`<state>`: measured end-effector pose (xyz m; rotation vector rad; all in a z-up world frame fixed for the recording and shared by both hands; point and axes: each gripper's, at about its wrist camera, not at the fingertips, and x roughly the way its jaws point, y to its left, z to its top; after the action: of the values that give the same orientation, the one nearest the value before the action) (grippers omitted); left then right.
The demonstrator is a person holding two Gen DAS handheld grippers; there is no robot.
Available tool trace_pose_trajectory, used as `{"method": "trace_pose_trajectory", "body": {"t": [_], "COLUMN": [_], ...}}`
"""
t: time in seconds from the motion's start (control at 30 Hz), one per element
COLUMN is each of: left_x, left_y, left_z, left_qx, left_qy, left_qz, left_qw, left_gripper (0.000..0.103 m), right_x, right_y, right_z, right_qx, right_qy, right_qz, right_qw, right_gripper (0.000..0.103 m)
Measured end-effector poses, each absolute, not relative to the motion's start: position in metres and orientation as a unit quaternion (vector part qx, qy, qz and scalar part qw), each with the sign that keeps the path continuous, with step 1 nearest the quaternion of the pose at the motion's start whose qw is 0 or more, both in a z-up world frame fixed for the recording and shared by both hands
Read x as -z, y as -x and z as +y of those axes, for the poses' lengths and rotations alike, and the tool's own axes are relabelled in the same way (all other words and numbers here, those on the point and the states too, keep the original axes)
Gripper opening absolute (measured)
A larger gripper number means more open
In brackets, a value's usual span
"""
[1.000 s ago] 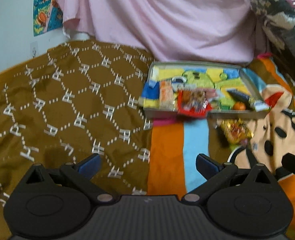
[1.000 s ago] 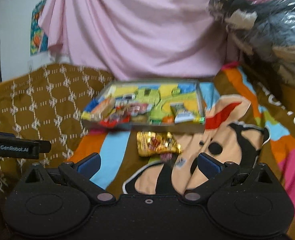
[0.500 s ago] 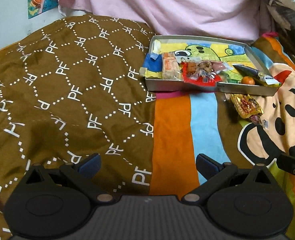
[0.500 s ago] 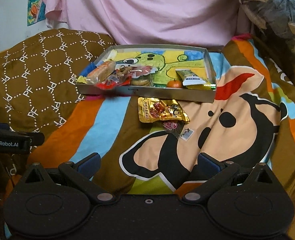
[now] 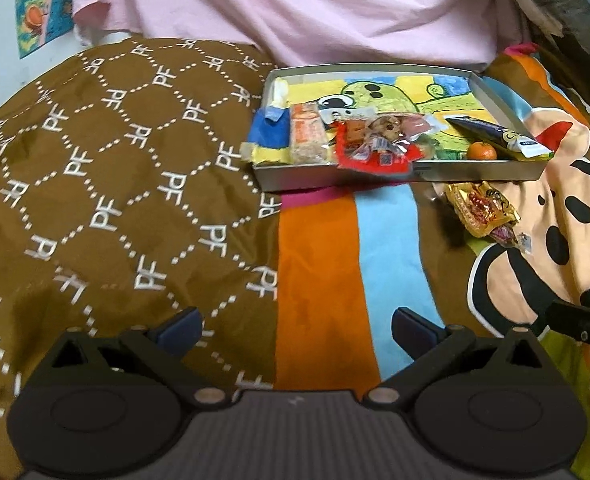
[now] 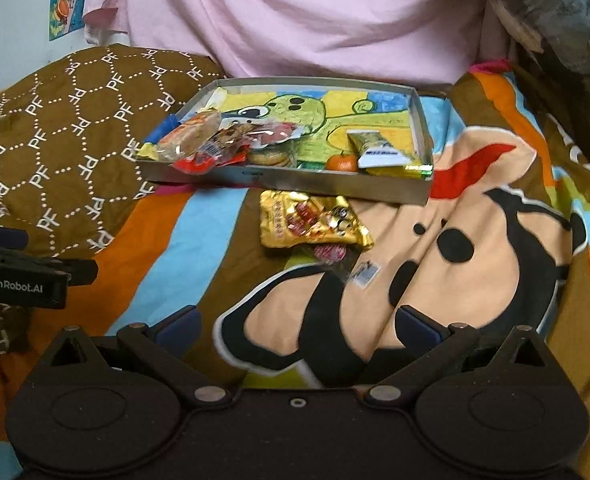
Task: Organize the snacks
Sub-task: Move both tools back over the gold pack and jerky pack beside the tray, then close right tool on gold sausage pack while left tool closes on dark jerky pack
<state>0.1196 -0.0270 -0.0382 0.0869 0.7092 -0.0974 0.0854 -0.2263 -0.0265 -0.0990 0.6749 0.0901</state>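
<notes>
A shallow grey tray (image 5: pixel 399 174) (image 6: pixel 295 181) with a cartoon-printed floor lies on the bed. It holds several snacks: a blue and yellow pack (image 5: pixel 269 136), an orange bar (image 5: pixel 309 136), a red pack (image 5: pixel 375 148) (image 6: pixel 211 152), a small orange fruit (image 5: pixel 481 151) (image 6: pixel 342 162) and a dark-and-yellow pack (image 5: pixel 499 138) (image 6: pixel 379 152). A gold snack bag (image 5: pixel 481 208) (image 6: pixel 311 220) lies on the bedcover just in front of the tray, with a small clear wrapper (image 6: pixel 335 256) by it. My left gripper (image 5: pixel 297 328) is open and empty, well short of the tray. My right gripper (image 6: pixel 297 326) is open and empty, short of the gold bag.
The bedcover is brown with a PF pattern (image 5: pixel 95 180) on the left and a colourful cartoon print (image 6: pixel 475 220) on the right. Pink cloth (image 5: pixel 315 8) hangs behind the tray. Bagged bundles (image 6: pixel 555 12) are stacked at the back right.
Both views tilted down toward the bed over the last second, then drew a little closer to the tray and gold bag. Both grippers stayed open. The snacks have not moved.
</notes>
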Motion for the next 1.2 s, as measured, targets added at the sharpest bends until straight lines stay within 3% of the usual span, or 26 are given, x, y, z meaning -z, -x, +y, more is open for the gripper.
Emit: {"method": "trace_pose_trajectory", "body": {"t": [0.67,0.97,1.07,1.2], "left_x": [0.041,0.053,0.055,0.051], "left_y": [-0.187,-0.196,-0.196,-0.193], "left_z": [-0.060,-0.060,-0.060,-0.061], "left_qx": [0.085,0.084,0.087,0.095], "left_qy": [-0.037,-0.032,-0.027,-0.019], "left_qz": [0.334,0.349,0.353,0.352], "left_qw": [0.938,0.933,0.931,0.931], "left_gripper": [0.103,0.103,0.103,0.103], "right_x": [0.059,0.084,0.082,0.078], "right_y": [-0.180,-0.207,-0.205,-0.196], "right_z": [-0.261,-0.253,-0.252,-0.244], "right_qx": [-0.095,-0.127,-0.142,-0.194], "right_qy": [0.072,0.114,0.104,0.092], "right_qz": [0.342,0.372,0.376,0.390], "right_qw": [0.932,0.912,0.910,0.896], "right_gripper": [0.101,0.084,0.070,0.069]}}
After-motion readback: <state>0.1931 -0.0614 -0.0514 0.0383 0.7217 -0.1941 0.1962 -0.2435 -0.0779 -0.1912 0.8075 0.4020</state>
